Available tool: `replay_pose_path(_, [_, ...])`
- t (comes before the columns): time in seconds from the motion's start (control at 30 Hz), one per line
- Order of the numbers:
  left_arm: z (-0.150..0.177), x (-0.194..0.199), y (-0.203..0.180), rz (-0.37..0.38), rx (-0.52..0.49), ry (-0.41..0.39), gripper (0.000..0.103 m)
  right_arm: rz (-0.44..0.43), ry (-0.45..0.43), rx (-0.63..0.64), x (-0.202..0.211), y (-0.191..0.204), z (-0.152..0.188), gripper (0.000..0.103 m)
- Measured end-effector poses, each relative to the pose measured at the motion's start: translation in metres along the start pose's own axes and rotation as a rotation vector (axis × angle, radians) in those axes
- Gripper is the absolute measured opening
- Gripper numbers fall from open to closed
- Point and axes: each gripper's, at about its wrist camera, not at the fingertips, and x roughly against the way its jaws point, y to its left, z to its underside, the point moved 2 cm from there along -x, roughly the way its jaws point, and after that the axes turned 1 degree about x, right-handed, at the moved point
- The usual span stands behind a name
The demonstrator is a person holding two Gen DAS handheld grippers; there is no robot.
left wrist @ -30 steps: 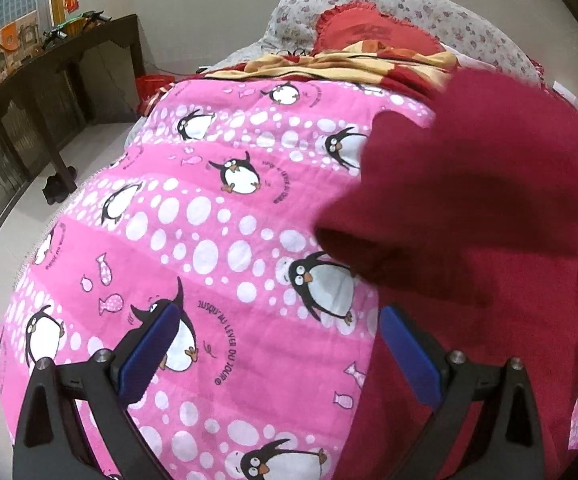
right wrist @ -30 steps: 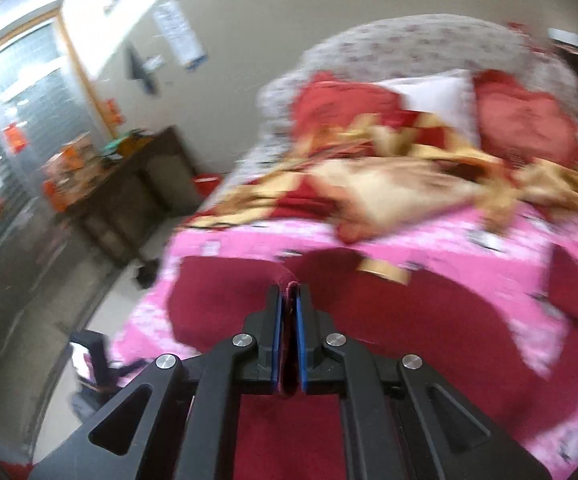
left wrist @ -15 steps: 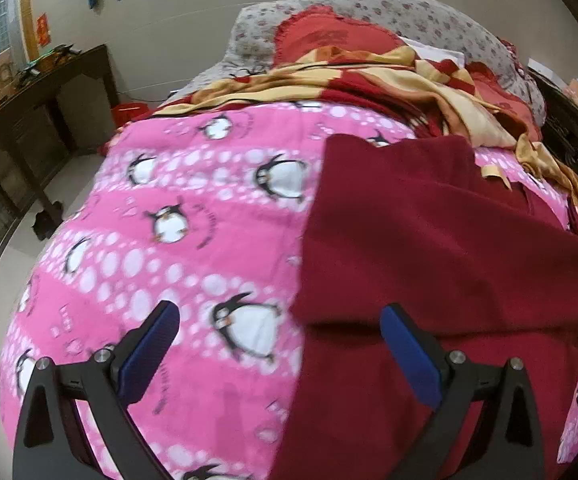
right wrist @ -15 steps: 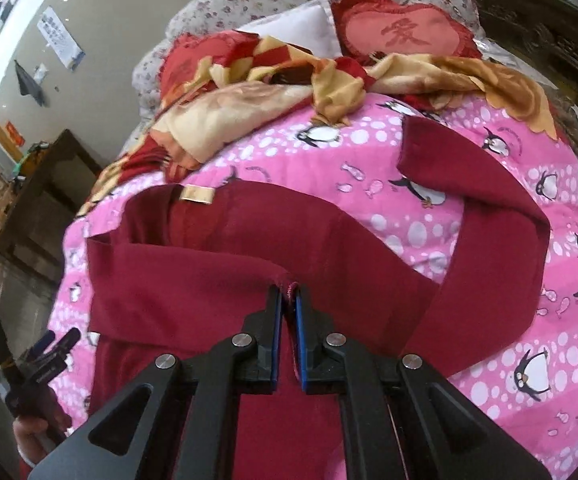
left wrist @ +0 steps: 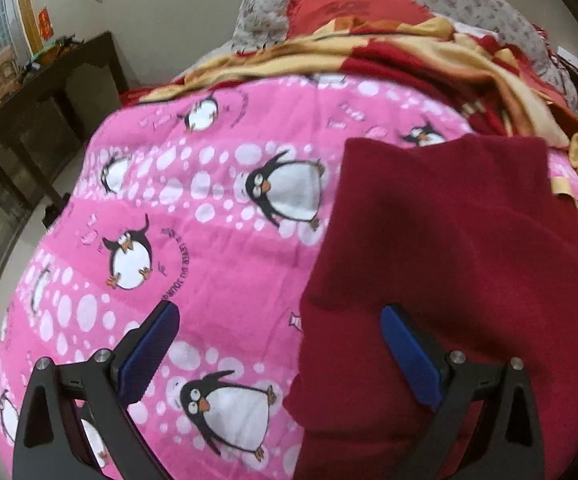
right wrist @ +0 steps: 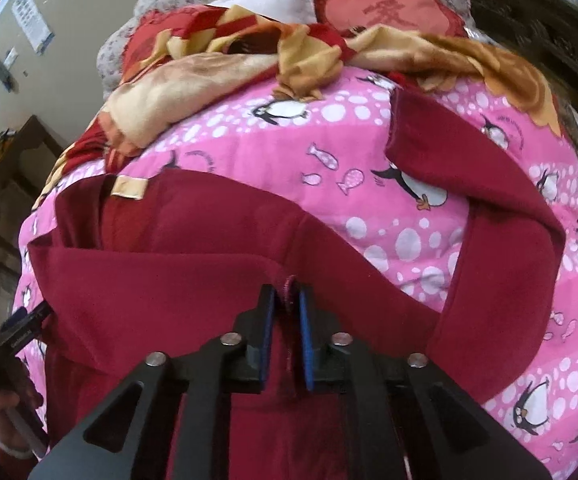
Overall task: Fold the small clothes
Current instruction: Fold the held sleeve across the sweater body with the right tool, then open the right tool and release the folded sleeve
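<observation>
A dark red long-sleeved top (right wrist: 161,280) lies on a pink penguin quilt (right wrist: 405,240). One sleeve is folded across its body; the other sleeve (right wrist: 501,208) curves out to the right. My right gripper (right wrist: 287,292) sits low over the folded sleeve's cuff (right wrist: 287,282). Its jaws are opening, with the cuff edge loose in the narrow gap between the pads. My left gripper (left wrist: 279,314) stands wide open over the top's (left wrist: 469,240) left edge. Its right finger (left wrist: 405,356) is above the red fabric, its left finger (left wrist: 149,352) above the quilt (left wrist: 209,260). Nothing is held.
A yellow and red blanket (right wrist: 249,52) is bunched at the head of the bed with red pillows (right wrist: 385,12). A dark wooden table (left wrist: 49,92) stands by the wall at the left. A hand with the left gripper (right wrist: 13,340) shows at the bed's left edge.
The right gripper has come down and laid the sleeve across the top's body, and its pads have parted from the cuff. The left gripper has moved closer to the top's left edge.
</observation>
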Motion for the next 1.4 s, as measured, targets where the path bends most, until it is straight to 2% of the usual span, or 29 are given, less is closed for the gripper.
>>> replay_pose_path(0.1, [0.001,-0.005,0.005,0.014,0.021,0.011,0.103,0.004,-0.005,-0.006,0.005,-0.001,0.001,0.036])
replay_pose_path(0.33, [0.002,0.007,0.009,-0.001,-0.006,-0.011,0.103,0.002,-0.062,0.044,0.037,0.014,0.010,0.036])
replay_pose_path(0.5, [0.007,0.019,0.017,0.018,0.011,-0.025,0.103,-0.079,-0.096,0.125,0.051,0.053,0.009,0.038])
replay_pose_path(0.57, [0.011,0.024,0.022,0.036,0.028,-0.026,0.103,-0.138,-0.100,0.206,0.049,0.083,0.009,0.039])
replay_pose_path(0.77, [0.030,0.035,0.039,0.085,0.068,-0.016,0.103,-0.243,-0.137,0.464,0.022,0.190,0.002,0.039])
replay_pose_path(0.9, [0.038,0.038,0.044,0.080,0.065,-0.018,0.103,-0.284,-0.090,0.589,-0.014,0.254,-0.007,0.041])
replay_pose_path(1.0, [0.043,0.034,0.047,0.090,0.069,-0.006,0.103,-0.286,-0.070,0.692,-0.035,0.288,-0.008,0.041])
replay_pose_path(1.07, [0.047,0.032,0.047,0.101,0.071,0.005,0.103,-0.290,-0.051,0.731,-0.048,0.301,-0.008,0.045])
replay_pose_path(1.2, [0.054,0.029,0.050,0.106,0.067,0.021,0.103,-0.289,0.016,0.793,-0.077,0.320,-0.007,0.046])
replay_pose_path(1.23, [0.055,0.029,0.052,0.101,0.063,0.023,0.103,-0.293,0.028,0.809,-0.080,0.323,-0.006,0.039])
replay_pose_path(1.27, [0.056,0.030,0.055,0.098,0.065,0.019,0.103,-0.289,0.024,0.820,-0.081,0.326,-0.004,0.021])
replay_pose_path(1.33, [0.055,0.032,0.061,0.088,0.081,0.006,0.103,-0.305,0.021,0.821,-0.079,0.335,-0.004,0.020])
replay_pose_path(1.4, [0.053,0.036,0.067,0.084,0.096,-0.007,0.103,-0.371,0.014,0.788,-0.075,0.343,-0.007,0.019])
